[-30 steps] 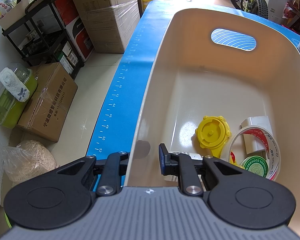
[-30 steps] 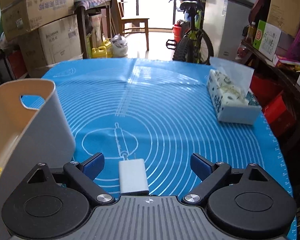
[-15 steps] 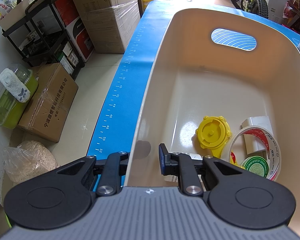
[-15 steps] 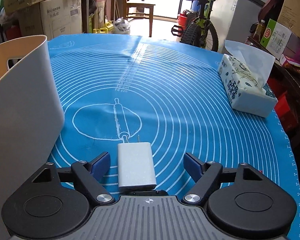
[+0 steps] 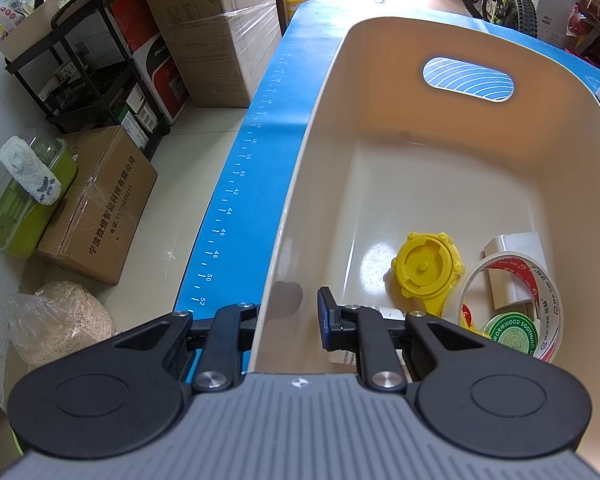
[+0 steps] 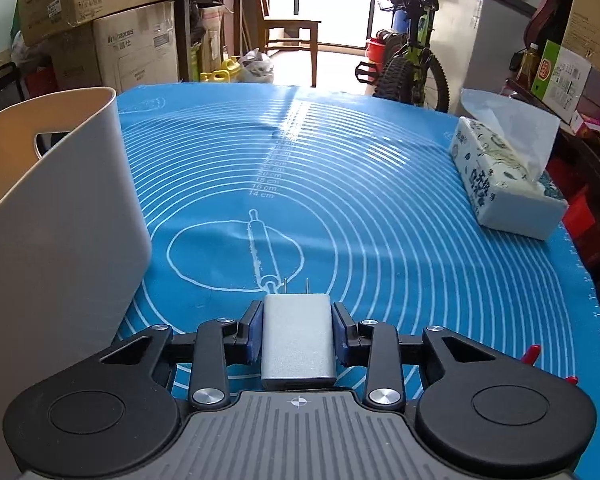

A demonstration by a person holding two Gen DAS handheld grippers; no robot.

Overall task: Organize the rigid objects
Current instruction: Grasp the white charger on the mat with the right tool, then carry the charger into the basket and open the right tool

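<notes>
Fingers of the right gripper (image 6: 298, 340) have just been closing and now press both sides of the grey charger (image 6: 298, 344) lying on the blue mat (image 6: 380, 220), while the left gripper (image 5: 288, 320) is clamped on the bin's (image 5: 300, 184) wall. Inside the bin sit a yellow cap (image 5: 428, 266), a tape roll (image 5: 512, 308) and a white block (image 5: 516, 272). Judging by the mat, this charger looks like the last loose piece, still to be lifted in.
</notes>
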